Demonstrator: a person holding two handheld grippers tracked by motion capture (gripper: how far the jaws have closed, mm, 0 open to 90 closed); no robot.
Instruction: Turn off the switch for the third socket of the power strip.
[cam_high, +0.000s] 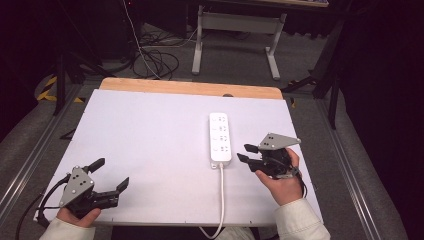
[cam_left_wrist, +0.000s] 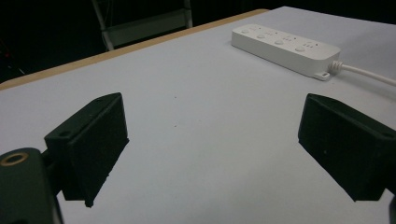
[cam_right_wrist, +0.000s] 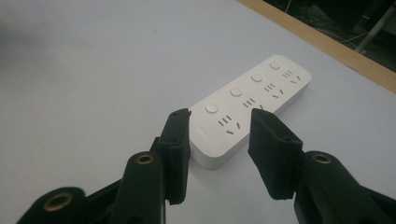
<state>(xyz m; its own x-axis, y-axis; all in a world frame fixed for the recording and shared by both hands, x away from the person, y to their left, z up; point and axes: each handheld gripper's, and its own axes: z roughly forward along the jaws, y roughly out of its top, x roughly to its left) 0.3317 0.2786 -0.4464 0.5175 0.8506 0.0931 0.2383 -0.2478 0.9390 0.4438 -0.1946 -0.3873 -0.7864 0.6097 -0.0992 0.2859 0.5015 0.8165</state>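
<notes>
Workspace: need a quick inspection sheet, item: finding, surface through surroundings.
Surface: white board on a table with a wooden far edge; flat, no marks seen.
Job's things: white power strip right of centre, lying flat, nothing plugged in.
Clutter: nothing seen.
Grippers: left gripper open wide at the near left corner, holding nothing; right gripper open, fingers pointing at the strip's cord end, not touching it.
Cables: strip's white cord runs off the near edge; black gripper cable at left.
Surroundings: grey floor, loose cables and a white table frame beyond.
</notes>
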